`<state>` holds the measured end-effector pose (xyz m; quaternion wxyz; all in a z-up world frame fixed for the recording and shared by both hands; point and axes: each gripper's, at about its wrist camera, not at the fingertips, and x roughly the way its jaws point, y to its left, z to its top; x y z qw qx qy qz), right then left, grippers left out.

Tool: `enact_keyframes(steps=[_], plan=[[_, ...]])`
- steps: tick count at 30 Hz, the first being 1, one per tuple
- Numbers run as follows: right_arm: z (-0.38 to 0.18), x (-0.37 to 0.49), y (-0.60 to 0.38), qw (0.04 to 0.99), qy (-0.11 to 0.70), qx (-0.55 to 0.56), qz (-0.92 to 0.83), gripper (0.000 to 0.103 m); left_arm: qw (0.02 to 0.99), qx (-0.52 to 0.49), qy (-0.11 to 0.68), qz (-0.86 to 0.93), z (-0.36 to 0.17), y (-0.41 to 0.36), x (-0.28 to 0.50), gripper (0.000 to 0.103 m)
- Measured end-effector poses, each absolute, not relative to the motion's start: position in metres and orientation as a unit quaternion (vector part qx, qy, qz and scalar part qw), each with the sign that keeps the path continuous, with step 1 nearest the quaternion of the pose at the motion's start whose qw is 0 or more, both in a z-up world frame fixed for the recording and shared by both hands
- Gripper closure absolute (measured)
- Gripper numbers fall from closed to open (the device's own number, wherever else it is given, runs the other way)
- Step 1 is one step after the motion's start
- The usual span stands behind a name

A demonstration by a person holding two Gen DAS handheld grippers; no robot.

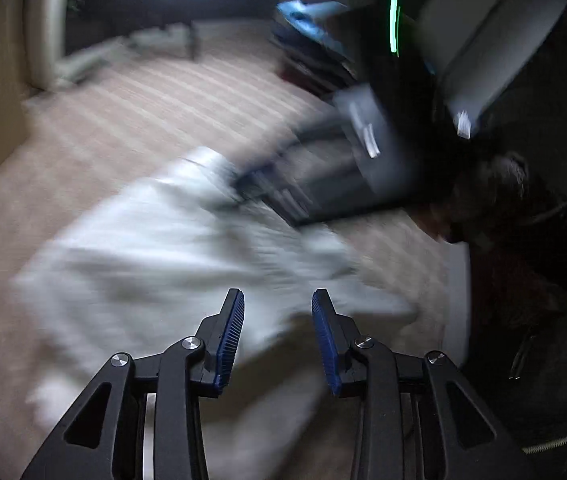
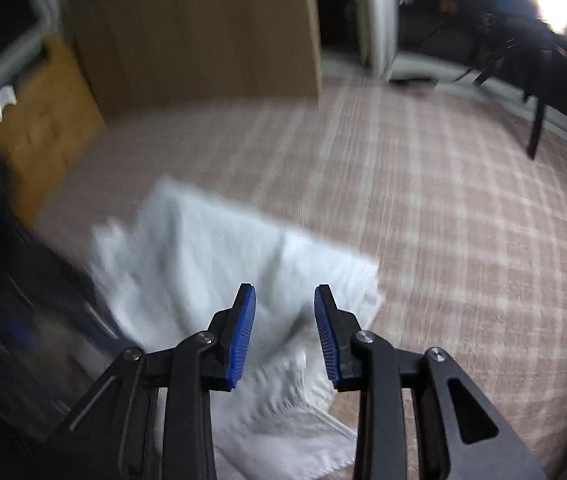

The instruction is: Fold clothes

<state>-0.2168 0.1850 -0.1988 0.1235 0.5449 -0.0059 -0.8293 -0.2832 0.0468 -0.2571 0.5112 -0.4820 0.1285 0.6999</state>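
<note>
A white garment point(image 1: 155, 256) lies partly folded on a checked beige carpet; both views are motion-blurred. My left gripper point(image 1: 278, 298) hovers open above its near edge, nothing between the blue pads. The other gripper's black body point(image 1: 363, 148) crosses the left wrist view just beyond the garment. In the right wrist view the same white garment point(image 2: 219, 256) spreads below and ahead of my right gripper point(image 2: 284, 294), which is open and empty above it.
A stack of folded clothes point(image 1: 311, 40) sits on the carpet at the back. A wooden panel point(image 2: 199, 32) and an orange cushion point(image 2: 39, 124) stand at the left. Dark table legs point(image 2: 535, 128) are at the right. A person's dark clothing point(image 1: 543, 320) fills the right edge.
</note>
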Motion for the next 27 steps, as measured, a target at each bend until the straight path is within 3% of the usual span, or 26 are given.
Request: enact_keyframes(steps=[6, 11, 13, 16, 19, 20, 21, 23, 27], plan=[[-0.189, -0.185, 0.200, 0.061, 0.028, 0.559, -0.827, 0.073, 0.413, -0.484, 0.092, 0.766, -0.239, -0.007, -0.351, 0.068], [-0.170, -0.189, 0.174, 0.100, 0.010, 0.513, -0.852, 0.073, 0.434, -0.500, 0.111, 0.741, -0.271, 0.017, -0.353, 0.067], [-0.189, -0.187, 0.152, 0.122, 0.060, 0.544, -0.828, 0.073, 0.418, -0.509, 0.164, 0.734, -0.295, 0.026, -0.349, 0.068], [-0.218, -0.165, 0.147, 0.097, 0.150, 0.596, -0.783, 0.073, 0.402, -0.509, 0.141, 0.747, -0.284, 0.006, -0.346, 0.069], [-0.194, -0.140, 0.170, 0.077, 0.100, 0.592, -0.796, 0.072, 0.403, -0.505, 0.136, 0.751, -0.274, -0.005, -0.335, 0.068], [-0.183, -0.132, 0.176, 0.075, 0.075, 0.588, -0.802, 0.067, 0.411, -0.501, 0.144, 0.748, -0.272, -0.004, -0.328, 0.068], [-0.172, -0.124, 0.181, 0.072, 0.050, 0.583, -0.808, 0.051, 0.420, -0.497, 0.152, 0.744, -0.270, -0.003, -0.320, 0.068], [-0.160, -0.104, 0.187, 0.074, -0.005, 0.577, -0.813, 0.038, 0.437, -0.488, 0.168, 0.737, -0.265, 0.000, -0.305, 0.067], [-0.178, -0.080, 0.164, 0.099, -0.074, 0.594, -0.795, 0.038, 0.470, -0.471, 0.199, 0.720, -0.256, 0.006, -0.275, 0.062]])
